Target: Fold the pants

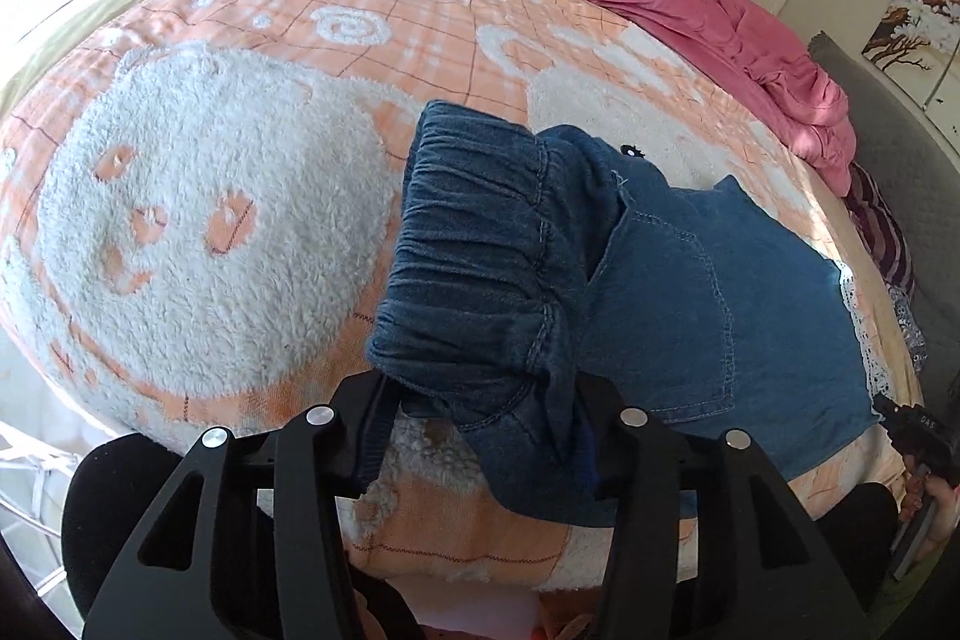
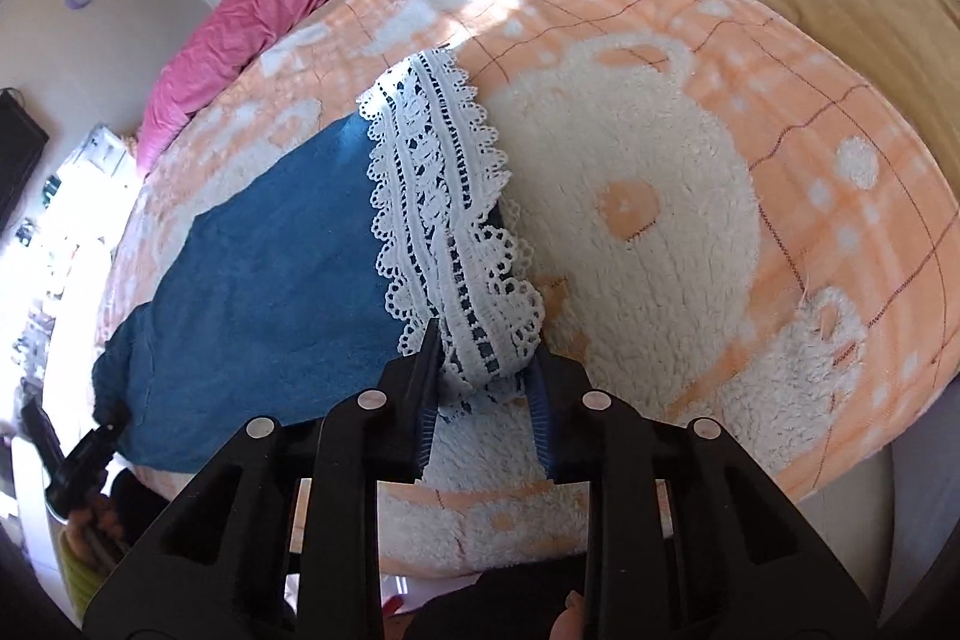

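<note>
Item: pants (image 1: 690,292), blue denim, lace hem (image 2: 444,220). We found them lying along the near edge of the bed (image 1: 198,196), on its orange fleece blanket. Soft, limp, light we judged; the waistband (image 1: 480,250) thick and gathered, the lace delicate and apt to snag. Left hand-held gripper (image 1: 480,418) was clenched on the waistband's near corner; right hand-held gripper (image 2: 480,376) pinched the hem. Both seemed sound holds.

"DAS" on the right tool (image 1: 918,436)
</note>
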Demonstrator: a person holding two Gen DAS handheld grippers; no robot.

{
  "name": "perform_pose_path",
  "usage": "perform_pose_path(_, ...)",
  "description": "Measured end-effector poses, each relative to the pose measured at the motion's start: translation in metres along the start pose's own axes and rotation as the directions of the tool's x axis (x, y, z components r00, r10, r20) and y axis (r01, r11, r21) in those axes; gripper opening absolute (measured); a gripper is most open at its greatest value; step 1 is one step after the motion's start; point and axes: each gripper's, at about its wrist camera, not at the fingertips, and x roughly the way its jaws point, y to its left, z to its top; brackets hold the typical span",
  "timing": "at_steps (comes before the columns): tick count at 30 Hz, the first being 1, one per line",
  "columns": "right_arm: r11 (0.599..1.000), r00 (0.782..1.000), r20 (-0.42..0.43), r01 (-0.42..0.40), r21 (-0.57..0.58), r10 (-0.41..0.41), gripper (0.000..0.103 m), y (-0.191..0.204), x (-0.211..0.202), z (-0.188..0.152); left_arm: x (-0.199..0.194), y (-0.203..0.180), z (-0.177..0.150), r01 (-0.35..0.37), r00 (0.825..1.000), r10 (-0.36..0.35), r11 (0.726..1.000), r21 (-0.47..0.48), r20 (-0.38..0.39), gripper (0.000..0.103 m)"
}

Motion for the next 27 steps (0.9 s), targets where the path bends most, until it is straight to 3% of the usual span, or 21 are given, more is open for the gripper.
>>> perform_pose_path(4, 1.0, 1.0, 0.012, 0.02, 0.004, -0.02, 0.03, 0.0, -0.007, -0.001, -0.009, 0.002, 0.001, 0.004, 1.0, -0.004, 1.0, 0.008, 0.019, 0.054)
perform_pose_path(8, 0.999, 0.995, 0.087, 0.045, 0.002, -0.044, 0.037, 0.0, -0.031, -0.002, -0.032, 0.005, 0.002, -0.025, 0.998, 0.023, 0.999, 0.035, 0.054, 0.058)
perform_pose_path(14, 0.995, 0.988, 0.149, -0.016, -0.096, 0.031, 0.045, 0.031, -0.053, 0.002, -0.078, 0.01, 0.007, -0.11, 0.981, 0.099, 0.992, 0.058, 0.165, 0.06)
perform_pose_path(18, 0.976, 0.987, 0.135, -0.06, -0.208, 0.089, 0.048, 0.078, -0.046, 0.001, -0.103, -0.014, 0.012, -0.075, 0.97, 0.048, 0.991, 0.106, 0.239, 0.06)
perform_pose_path(21, 0.95, 0.988, 0.099, -0.08, -0.302, 0.115, 0.052, 0.119, -0.032, -0.002, -0.098, -0.047, 0.018, -0.047, 0.97, 0.001, 0.982, 0.186, 0.242, 0.06)
perform_pose_path(27, 0.89, 0.988, 0.046, -0.109, -0.442, 0.144, 0.06, 0.178, -0.008, -0.014, -0.045, -0.096, 0.024, -0.012, 0.987, -0.037, 0.954, 0.301, 0.158, 0.06)
